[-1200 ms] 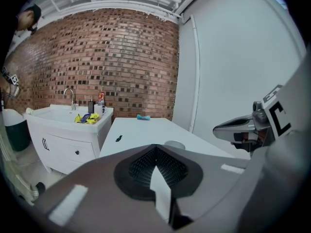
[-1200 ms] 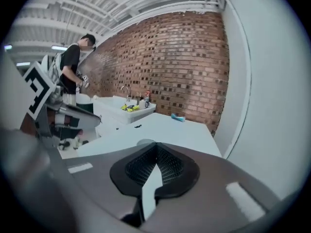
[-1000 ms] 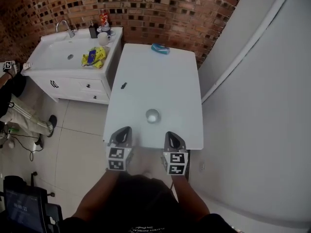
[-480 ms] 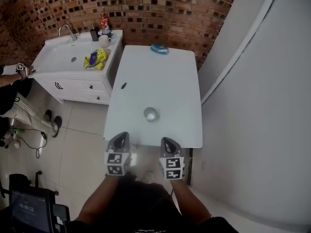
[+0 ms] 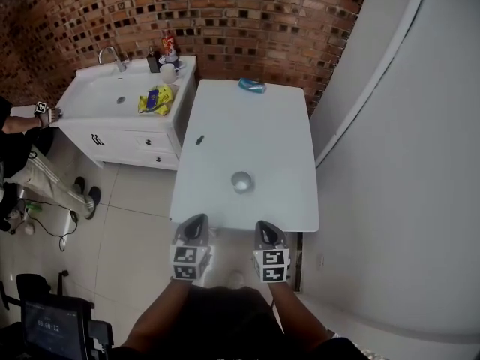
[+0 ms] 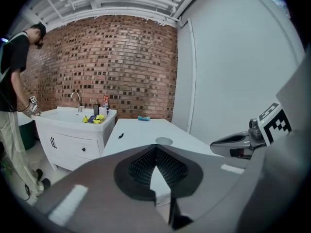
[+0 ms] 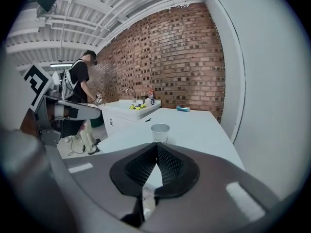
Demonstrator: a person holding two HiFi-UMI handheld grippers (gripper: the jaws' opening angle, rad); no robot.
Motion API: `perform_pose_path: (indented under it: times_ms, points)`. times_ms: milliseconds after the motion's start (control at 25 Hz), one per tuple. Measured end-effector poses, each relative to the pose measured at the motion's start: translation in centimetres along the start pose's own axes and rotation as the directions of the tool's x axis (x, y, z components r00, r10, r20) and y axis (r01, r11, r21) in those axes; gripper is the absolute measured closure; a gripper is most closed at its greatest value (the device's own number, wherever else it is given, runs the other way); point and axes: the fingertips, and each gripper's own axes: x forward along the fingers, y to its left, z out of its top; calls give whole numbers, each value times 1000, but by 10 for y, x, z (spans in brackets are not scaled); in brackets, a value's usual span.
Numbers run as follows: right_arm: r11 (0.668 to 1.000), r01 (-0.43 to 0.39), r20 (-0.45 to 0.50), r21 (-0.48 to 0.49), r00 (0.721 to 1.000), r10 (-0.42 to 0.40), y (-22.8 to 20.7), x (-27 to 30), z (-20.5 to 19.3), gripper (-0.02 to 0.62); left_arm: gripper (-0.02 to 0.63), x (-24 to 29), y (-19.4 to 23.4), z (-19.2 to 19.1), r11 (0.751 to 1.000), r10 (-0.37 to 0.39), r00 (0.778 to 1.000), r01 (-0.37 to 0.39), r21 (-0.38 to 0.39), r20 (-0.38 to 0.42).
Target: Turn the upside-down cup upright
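Note:
A small silvery cup [image 5: 241, 181] stands on the white table [image 5: 247, 126], near its front edge; its wider, rimmed end looks to be on top [image 7: 160, 131]. In the left gripper view only the cup's rim [image 6: 164, 141] shows over the jaws. My left gripper [image 5: 196, 222] and right gripper [image 5: 265, 226] hover side by side at the table's front edge, short of the cup. Both are shut with nothing between the pads [image 6: 156, 148] [image 7: 156, 146]. The cup lies ahead, between the two grippers.
A white sink cabinet [image 5: 120, 103] with a yellow packet [image 5: 154, 100] stands left of the table. A blue object [image 5: 252, 85] lies at the table's far end and a small black item [image 5: 199, 139] near its left edge. A person [image 5: 22, 148] stands far left. A pale wall [image 5: 397, 163] runs along the right.
Both grippers have drawn back from over the table toward its front edge. The cup has stayed where it was.

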Motion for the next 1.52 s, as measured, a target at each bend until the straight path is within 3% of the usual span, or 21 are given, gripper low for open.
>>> perform_pose_path:
  times_ms: [520,800,1280,1520]
  points:
    - [998,62,37,-13,997,-62,60,-47,-1,581,609,-58,8,-14,998,-56,998,56,-4,4]
    - [997,77,29,28,997,-78,85,-73,-34,581,609,-101,6,-18,995,-68,996,63,83,53]
    - [993,103,48,50,993,-106,146,-141,-71,581,609,-194,-2,-57,988,-116,991,108,106,65]
    - [994,108,68,30,992,-110,176,-174,-89,581,609,-238,20,-72,997,-64,994,60,55,86]
